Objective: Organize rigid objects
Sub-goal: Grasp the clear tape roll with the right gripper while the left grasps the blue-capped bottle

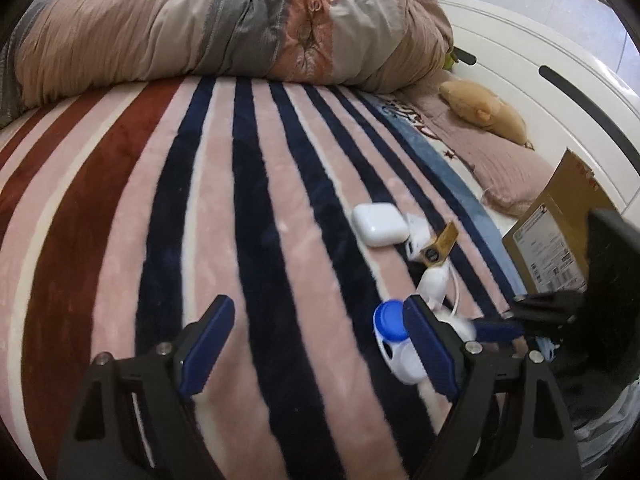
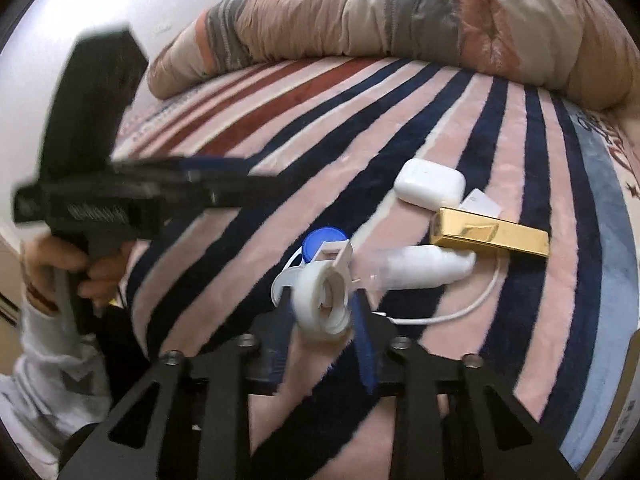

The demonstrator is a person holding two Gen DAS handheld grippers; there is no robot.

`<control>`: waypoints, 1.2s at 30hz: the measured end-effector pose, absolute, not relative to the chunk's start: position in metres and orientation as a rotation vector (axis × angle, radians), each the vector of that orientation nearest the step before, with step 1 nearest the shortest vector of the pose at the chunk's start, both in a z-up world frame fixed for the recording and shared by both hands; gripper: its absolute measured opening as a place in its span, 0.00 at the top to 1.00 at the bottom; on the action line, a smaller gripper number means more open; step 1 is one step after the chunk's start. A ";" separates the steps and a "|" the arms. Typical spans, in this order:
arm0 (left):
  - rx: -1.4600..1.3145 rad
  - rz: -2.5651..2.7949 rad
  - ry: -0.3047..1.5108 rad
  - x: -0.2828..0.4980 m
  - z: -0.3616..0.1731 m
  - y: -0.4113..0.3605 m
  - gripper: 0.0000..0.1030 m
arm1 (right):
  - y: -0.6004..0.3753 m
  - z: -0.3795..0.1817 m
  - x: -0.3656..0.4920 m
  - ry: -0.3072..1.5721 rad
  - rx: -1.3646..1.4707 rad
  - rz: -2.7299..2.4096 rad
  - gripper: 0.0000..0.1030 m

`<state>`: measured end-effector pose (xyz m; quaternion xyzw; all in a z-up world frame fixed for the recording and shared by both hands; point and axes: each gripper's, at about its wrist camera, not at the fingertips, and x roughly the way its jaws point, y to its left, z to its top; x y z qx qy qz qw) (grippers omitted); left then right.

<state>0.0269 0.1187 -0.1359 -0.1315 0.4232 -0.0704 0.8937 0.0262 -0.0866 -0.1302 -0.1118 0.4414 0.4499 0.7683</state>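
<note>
My left claw point(image 1: 318, 344) hangs wide open, angled down, hand point(image 2: 60, 268) on its grip; right claw point(image 2: 320, 312) is clamped, also angled down.

Open striped blanket point(image 1: 240, 208) leftward; clutter beside earbud case point(image 1: 380, 224), cardboard box point(image 1: 560, 240) rightward.

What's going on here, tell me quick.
A person is tidying small things off a striped blanket on a bed, one tool in each hand. The right tool is shut on a white tape roll. The left tool hangs open over the blanket beside a blue-capped case. An earbud case and gold bar lie untouched.
</note>
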 end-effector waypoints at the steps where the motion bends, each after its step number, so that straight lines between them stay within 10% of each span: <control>1: -0.284 -0.157 0.880 0.025 -0.137 0.118 0.19 | -0.092 -0.127 0.025 0.951 -0.238 0.972 0.91; 11: -0.225 -0.258 0.920 0.015 -0.150 0.067 0.19 | -0.144 -0.125 0.018 1.005 -0.204 0.760 0.86; 17: -0.164 -0.155 0.898 0.014 -0.157 0.059 0.30 | -0.139 -0.118 0.007 0.953 -0.209 0.797 0.44; 22: -0.093 -0.117 0.900 0.012 -0.154 0.068 0.73 | -0.110 -0.126 0.009 0.916 -0.312 0.783 0.44; 27: -0.161 -0.114 0.886 0.008 -0.153 0.090 0.73 | -0.105 -0.135 0.011 0.907 -0.351 0.683 0.63; 36: -0.179 -0.107 0.869 0.021 -0.161 0.085 0.62 | -0.123 -0.126 0.006 0.929 -0.297 0.693 0.65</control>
